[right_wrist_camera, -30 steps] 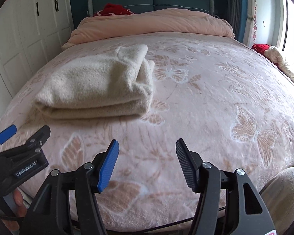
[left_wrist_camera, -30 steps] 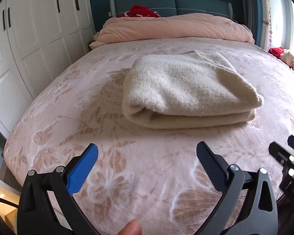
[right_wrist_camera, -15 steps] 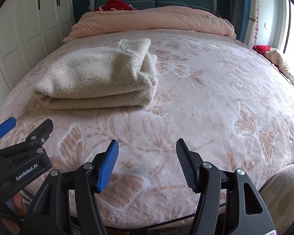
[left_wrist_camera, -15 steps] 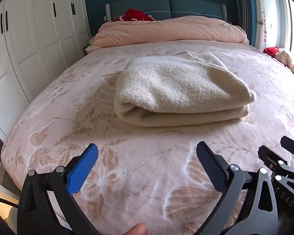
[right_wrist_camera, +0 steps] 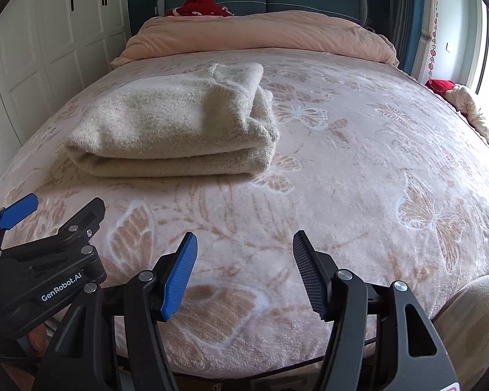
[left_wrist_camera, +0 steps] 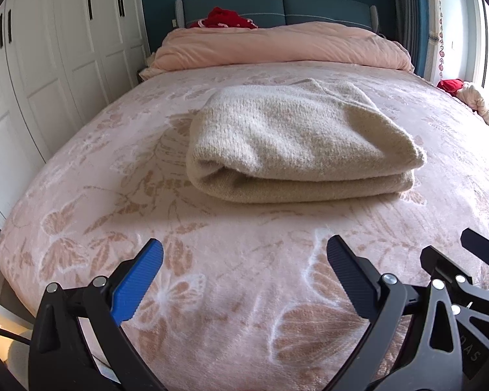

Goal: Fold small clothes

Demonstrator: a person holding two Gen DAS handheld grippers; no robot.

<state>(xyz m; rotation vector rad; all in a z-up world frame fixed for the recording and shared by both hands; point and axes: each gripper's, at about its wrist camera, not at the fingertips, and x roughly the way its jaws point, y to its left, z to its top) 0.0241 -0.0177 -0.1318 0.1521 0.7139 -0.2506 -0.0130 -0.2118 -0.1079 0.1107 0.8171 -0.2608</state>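
Note:
A cream knitted garment [left_wrist_camera: 296,143] lies folded into a thick rectangle on the pink butterfly-patterned bedspread [left_wrist_camera: 231,293]. From the right wrist it shows left of centre as the same folded garment [right_wrist_camera: 176,123]. My left gripper [left_wrist_camera: 244,260] hovers open over the bed's near part, well short of the garment, with nothing between its fingers. My right gripper [right_wrist_camera: 244,254] is open too, above the bed's front edge, apart from the cloth. Each gripper appears at the edge of the other's view.
A rolled pink duvet [left_wrist_camera: 283,45] lies across the head of the bed, with a red item [left_wrist_camera: 225,19] behind it. White wardrobe doors [left_wrist_camera: 49,52] line the left side. More cloth [right_wrist_camera: 466,107] sits at the bed's right edge by the window.
Both views have pulled slightly back and tilted, so the folded garment sits a little farther and more centred. A fingertip at the bottom of the left wrist view is gone. Jaws unchanged.

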